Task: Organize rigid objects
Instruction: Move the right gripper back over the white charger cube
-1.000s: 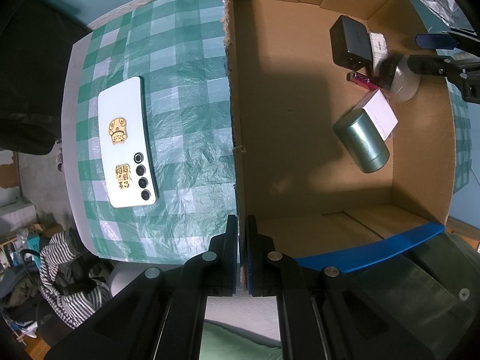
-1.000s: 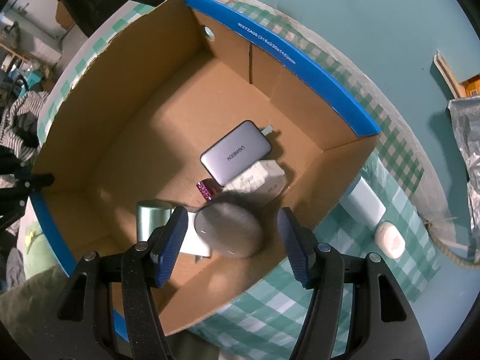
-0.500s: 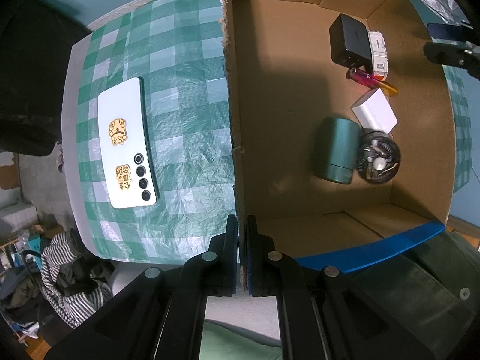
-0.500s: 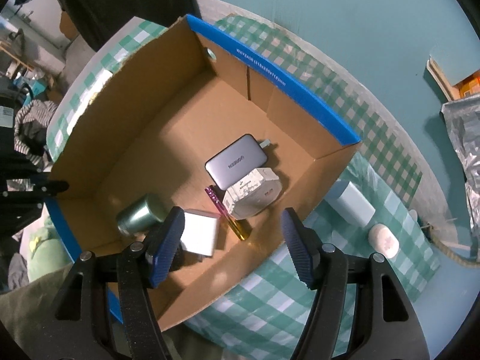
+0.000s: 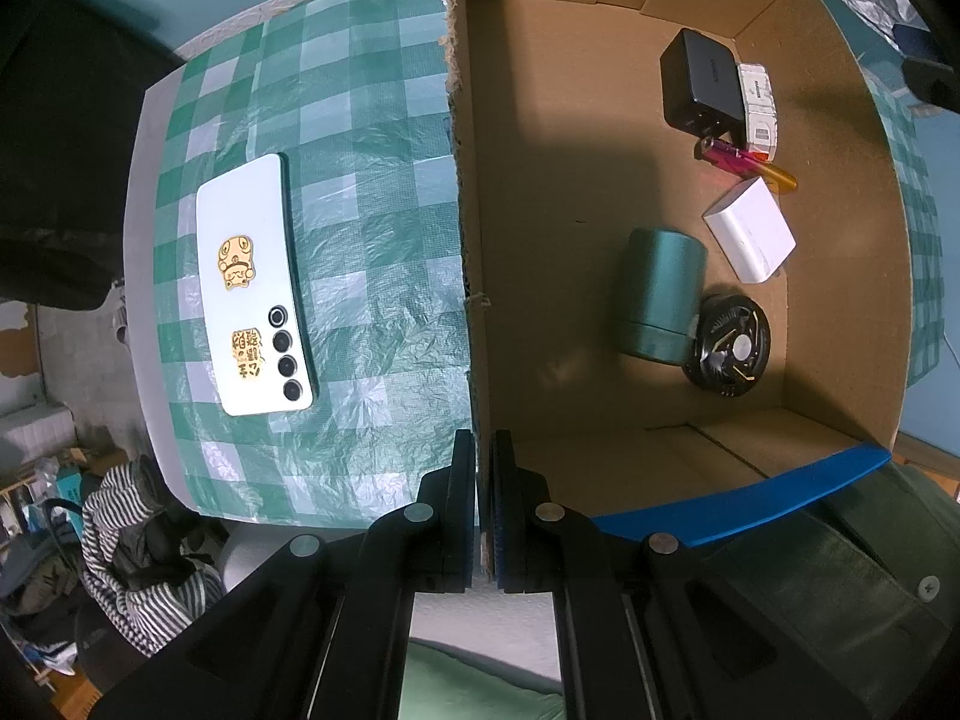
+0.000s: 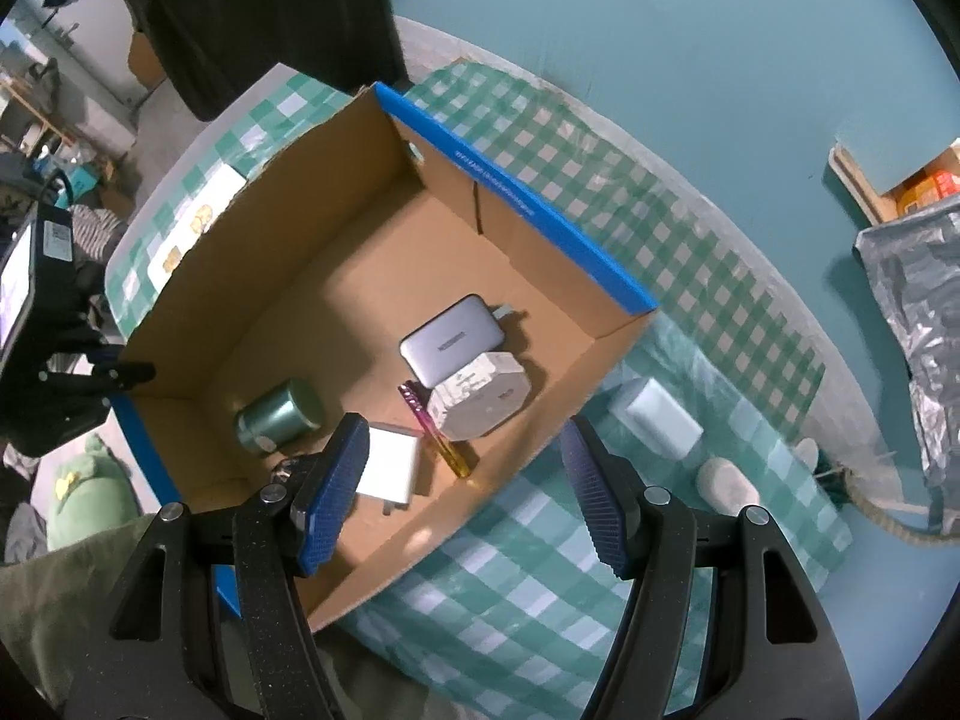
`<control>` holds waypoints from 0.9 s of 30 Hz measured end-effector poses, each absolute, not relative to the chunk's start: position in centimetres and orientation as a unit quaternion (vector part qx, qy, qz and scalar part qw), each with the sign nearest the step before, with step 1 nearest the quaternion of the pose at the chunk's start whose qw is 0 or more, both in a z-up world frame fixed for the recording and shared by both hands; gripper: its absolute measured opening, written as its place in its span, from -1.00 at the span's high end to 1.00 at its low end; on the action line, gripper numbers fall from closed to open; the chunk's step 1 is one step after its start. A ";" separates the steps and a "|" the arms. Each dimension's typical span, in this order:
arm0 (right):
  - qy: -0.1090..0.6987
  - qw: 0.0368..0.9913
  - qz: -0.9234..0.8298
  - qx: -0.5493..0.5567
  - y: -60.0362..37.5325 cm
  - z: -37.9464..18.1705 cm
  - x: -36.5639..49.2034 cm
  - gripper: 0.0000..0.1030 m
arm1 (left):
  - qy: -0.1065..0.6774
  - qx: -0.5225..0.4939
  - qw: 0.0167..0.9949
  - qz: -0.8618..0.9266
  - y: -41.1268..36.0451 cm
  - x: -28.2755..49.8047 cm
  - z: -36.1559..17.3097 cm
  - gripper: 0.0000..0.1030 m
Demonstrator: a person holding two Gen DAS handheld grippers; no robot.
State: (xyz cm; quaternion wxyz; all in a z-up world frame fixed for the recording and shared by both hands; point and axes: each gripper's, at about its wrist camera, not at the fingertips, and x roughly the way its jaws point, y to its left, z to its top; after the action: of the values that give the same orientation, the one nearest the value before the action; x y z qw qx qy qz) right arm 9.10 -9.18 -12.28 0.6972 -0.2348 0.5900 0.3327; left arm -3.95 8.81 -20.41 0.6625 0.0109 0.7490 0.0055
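A cardboard box (image 5: pixel 840 324) (image 6: pixel 240 276) stands on the checked cloth. Inside lie a green can (image 5: pixel 660 294) (image 6: pixel 279 417), a round black fan-like disc (image 5: pixel 729 351), a white cube charger (image 5: pixel 750 228) (image 6: pixel 390 468), a dark power bank (image 5: pixel 699 81) (image 6: pixel 453 348), a white adapter (image 5: pixel 759 111) (image 6: pixel 480 405) and a pink-gold lighter (image 5: pixel 747 162) (image 6: pixel 435 429). My left gripper (image 5: pixel 483 468) is shut on the box's side wall at its near corner. My right gripper (image 6: pixel 462 492) is open and empty above the box's near edge.
A white phone with gold stickers (image 5: pixel 252 285) lies on the cloth left of the box. A pale blue block (image 6: pixel 657 417) and a white oval case (image 6: pixel 726 483) lie on the cloth right of the box. A rope (image 6: pixel 888 516) lies at the table's right edge.
My right gripper let go of the round disc, which now lies beside the green can. It then rose and drew back from the box. The can rolled. The left gripper stayed put.
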 end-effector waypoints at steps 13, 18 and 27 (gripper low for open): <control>0.596 0.706 0.303 -0.235 -12.9 -12.5 11.4 -0.30 | 0.748 0.006 0.663 0.008 8.9 -4.0 -20.3 0.90; 0.607 0.712 0.275 -0.222 -15.3 -15.1 13.9 -0.30 | 0.747 0.004 0.664 0.010 9.0 -4.1 -20.2 0.90; 0.609 0.698 0.272 -0.260 -16.8 -19.5 16.5 -0.30 | 0.748 0.003 0.664 0.011 9.0 -4.2 -20.2 0.90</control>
State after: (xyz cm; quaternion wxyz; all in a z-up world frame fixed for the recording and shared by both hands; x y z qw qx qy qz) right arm 16.52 -16.84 -19.51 0.6981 -0.2597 0.6092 0.2721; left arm -4.15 9.03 -20.19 0.6640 0.0030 0.7477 0.0110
